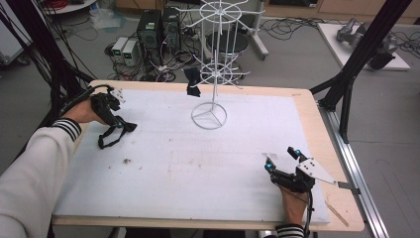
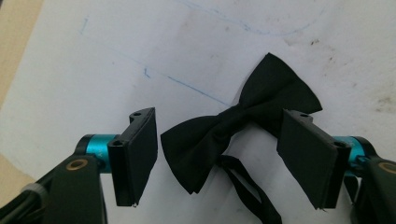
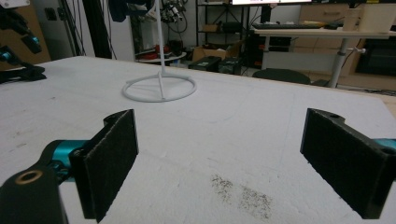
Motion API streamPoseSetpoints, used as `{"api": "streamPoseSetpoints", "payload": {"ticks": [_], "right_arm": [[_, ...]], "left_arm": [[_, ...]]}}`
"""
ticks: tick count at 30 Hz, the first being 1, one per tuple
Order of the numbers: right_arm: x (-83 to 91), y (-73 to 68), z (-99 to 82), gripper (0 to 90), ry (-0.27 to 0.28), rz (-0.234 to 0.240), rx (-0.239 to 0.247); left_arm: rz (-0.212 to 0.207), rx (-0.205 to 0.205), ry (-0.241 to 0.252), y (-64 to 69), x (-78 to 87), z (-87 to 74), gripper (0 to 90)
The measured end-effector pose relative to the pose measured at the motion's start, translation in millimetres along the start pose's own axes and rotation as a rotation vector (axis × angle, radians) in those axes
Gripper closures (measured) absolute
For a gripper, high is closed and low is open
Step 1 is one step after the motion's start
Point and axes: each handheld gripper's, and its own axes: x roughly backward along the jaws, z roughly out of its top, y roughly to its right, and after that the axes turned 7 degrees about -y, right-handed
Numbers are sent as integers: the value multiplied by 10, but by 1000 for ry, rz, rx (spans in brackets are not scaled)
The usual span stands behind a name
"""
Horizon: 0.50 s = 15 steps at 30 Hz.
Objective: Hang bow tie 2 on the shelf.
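So the left gripper point(image 2: 217, 158) is down over the black bow tie point(image 2: 233, 126) at the tabletop's point(image 1: 198, 163) left edge, fingers point(image 2: 135, 154) spread either side of it and not pressing yet; the right pad overlaps one wing of the tie. Strap trails underneath. Right gripper point(image 3: 224, 163) sits near the right front corner, fingers wide apart, holding nothing. White wire stand point(image 1: 210, 74) is further back.

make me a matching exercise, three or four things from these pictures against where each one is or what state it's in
Things:
1. bow tie
2. wire stand
3. left gripper
4. right gripper

Places or states:
a. jaws open, nothing between them
b. upright on its ring base at the far middle of the white mat
c. flat on the mat near the left edge
d. jaws open on either side of the bow tie

Pairs: 1-c, 2-b, 3-d, 4-a
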Motion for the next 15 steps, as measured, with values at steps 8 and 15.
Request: {"api": "streamPoseSetpoints", "payload": {"ticks": [8,15], "right_arm": [[3,-4,0,106,0,-2,-1],[3,-4,-1,106,1,-1,-1]], "left_arm": [[-13,-66,-31,10,-73,23,416],[-25,-58,-35,12,-130,20,440]]}}
